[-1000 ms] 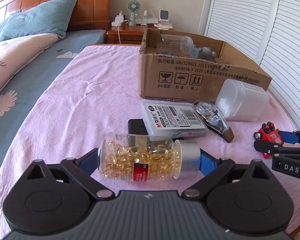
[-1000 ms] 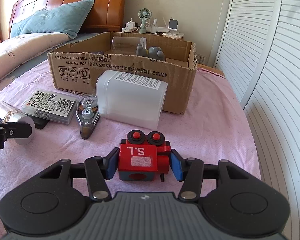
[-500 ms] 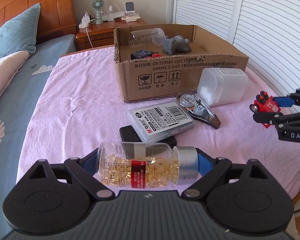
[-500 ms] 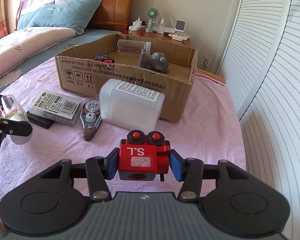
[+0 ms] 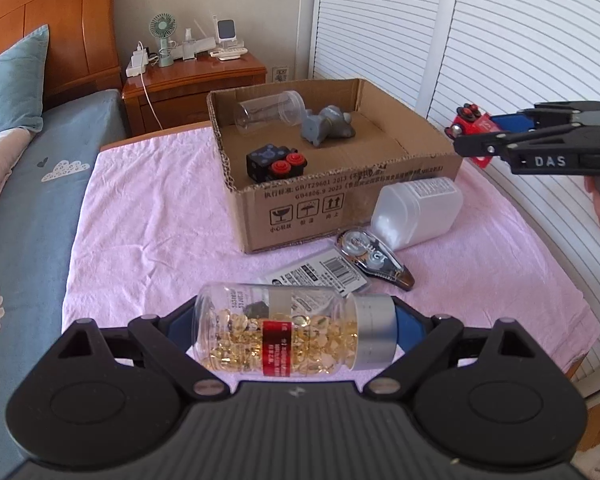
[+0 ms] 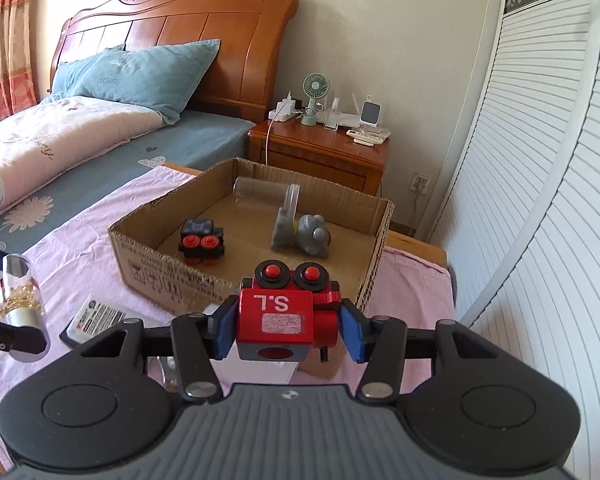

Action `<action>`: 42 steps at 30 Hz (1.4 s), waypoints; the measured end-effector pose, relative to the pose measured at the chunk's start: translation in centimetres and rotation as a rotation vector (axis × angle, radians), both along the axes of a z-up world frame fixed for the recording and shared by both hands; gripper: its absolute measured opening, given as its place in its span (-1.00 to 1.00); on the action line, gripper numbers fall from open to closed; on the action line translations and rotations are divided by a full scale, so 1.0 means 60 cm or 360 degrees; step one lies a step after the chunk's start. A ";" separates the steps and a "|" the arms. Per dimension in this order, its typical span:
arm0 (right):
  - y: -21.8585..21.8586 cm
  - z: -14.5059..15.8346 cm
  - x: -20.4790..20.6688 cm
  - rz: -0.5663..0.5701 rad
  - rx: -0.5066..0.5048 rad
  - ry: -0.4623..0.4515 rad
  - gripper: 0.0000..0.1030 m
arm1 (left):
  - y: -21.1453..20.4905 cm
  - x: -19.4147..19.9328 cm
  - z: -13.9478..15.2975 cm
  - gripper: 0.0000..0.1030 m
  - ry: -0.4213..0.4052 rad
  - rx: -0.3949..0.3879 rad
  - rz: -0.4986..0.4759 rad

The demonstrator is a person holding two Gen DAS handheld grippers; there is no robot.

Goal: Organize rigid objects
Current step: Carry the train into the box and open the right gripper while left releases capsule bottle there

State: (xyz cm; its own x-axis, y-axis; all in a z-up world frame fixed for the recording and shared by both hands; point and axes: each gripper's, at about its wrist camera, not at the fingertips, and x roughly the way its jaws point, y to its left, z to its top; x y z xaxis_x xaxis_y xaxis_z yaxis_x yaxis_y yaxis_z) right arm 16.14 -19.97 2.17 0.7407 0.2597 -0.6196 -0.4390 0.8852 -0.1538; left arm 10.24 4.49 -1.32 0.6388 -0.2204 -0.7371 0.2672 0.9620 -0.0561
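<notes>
- Both grippers have risen since a second ago: the box interior, then seen only over its near wall, now shows from above, and the red toy block has come up from low over the cloth to near the box's right front corner.
- Left gripper [image 5: 294, 334]: its blue pads are closed on the two ends of a clear capsule bottle [image 5: 288, 332], one on the base and one on the silver cap, so the bottle lies crosswise between them, clear of the pink cloth [image 5: 148, 240].
- Yellow softgels fill the lower part of the bottle, and a red label band runs around its middle.
- Right gripper [image 6: 286, 328]: the fingers are pressed against the sides of the red toy block [image 6: 278, 324], marked "S.L", with two red studs on black discs at its far end.
- Just beyond the bottle on the cloth lie a flat case with a barcode label [image 5: 324, 276] and a correction tape dispenser [image 5: 374, 258], close beside each other.
- A white plastic jar [image 5: 418, 210] lies on its side, right by the box's front wall.
- Cardboard box [image 5: 340, 204]: open at the top; inside are a black block with red studs [image 5: 274, 162], a grey animal figure [image 5: 328, 126] and a clear cup on its side [image 5: 266, 112].
- A wooden nightstand [image 5: 196, 84] stands behind the box, and the bed with a blue pillow [image 6: 140, 76] lies to the left.
</notes>
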 end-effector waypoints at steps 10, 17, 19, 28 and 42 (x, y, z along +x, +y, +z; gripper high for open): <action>0.059 -0.027 0.125 0.0019 0.0056 0.0184 0.11 | 0.027 0.029 0.035 0.80 -0.0077 0.0010 0.0027; 0.091 -0.047 0.140 0.0111 0.0134 0.0288 1.00 | 0.032 0.048 0.045 0.80 -0.0100 0.0029 0.0029; 0.089 -0.042 0.126 0.0115 0.0152 0.0239 1.00 | 0.031 0.055 0.051 0.80 -0.0108 0.0028 0.0031; 0.063 -0.025 0.058 -0.0075 0.0005 0.0313 1.00 | -0.003 0.099 0.085 0.80 -0.0148 0.0046 -0.0071; -0.006 -0.025 -0.030 -0.0355 0.0174 0.0366 1.00 | -0.093 0.275 0.082 0.80 -0.0022 0.0089 -0.0185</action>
State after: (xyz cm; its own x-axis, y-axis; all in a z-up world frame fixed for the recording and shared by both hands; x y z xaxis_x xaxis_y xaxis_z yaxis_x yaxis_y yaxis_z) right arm 14.34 -20.35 0.69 0.6309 0.1813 -0.7544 -0.2450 0.9691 0.0281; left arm 26.74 -1.10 3.58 0.6215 -0.2523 -0.7417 0.3774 0.9261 0.0012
